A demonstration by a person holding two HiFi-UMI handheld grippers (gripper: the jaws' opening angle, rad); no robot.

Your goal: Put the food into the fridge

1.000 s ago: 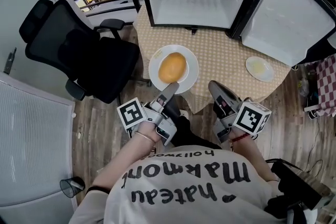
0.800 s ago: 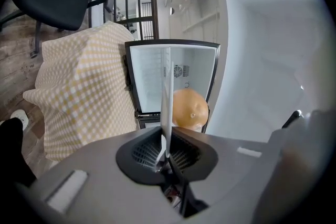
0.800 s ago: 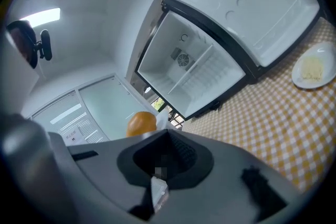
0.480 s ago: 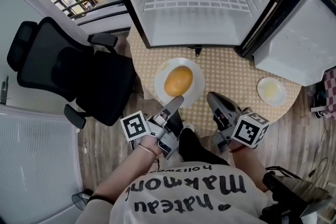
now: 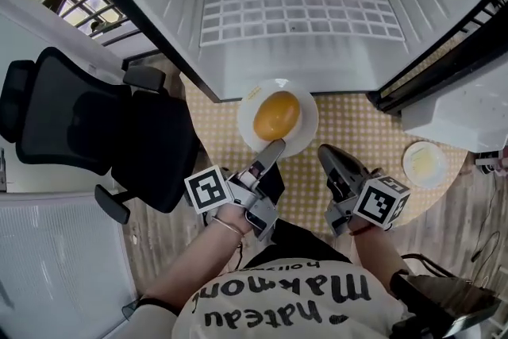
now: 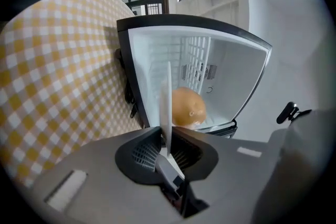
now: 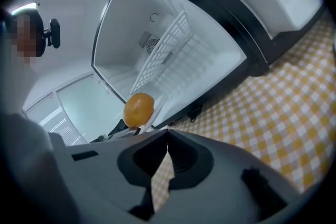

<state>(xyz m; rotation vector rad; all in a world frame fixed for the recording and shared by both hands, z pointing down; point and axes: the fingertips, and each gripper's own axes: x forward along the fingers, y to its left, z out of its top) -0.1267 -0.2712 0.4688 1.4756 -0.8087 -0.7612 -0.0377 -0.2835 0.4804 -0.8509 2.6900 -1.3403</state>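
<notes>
A round orange bun (image 5: 276, 114) lies on a white plate (image 5: 305, 136). My left gripper (image 5: 272, 147) is shut on the plate's near rim and holds it just before the open fridge (image 5: 302, 4), near the front lip. In the left gripper view the plate (image 6: 166, 97) shows edge-on between the jaws, the bun (image 6: 187, 107) beyond it against the fridge's white inside. My right gripper (image 5: 329, 155) is shut with nothing in it, to the right of the plate over the checked table (image 5: 349, 119). The right gripper view shows the bun (image 7: 139, 108) at left.
The fridge has a wire shelf (image 5: 298, 8) at the back and its door (image 5: 468, 103) swung open to the right. A small plate with pale food (image 5: 425, 163) sits on the table's right edge. A black office chair (image 5: 79, 123) stands at left.
The plate with the bun has moved forward from the table toward the fridge opening, held by the left gripper. The view has closed in on the fridge. The right gripper followed alongside.
</notes>
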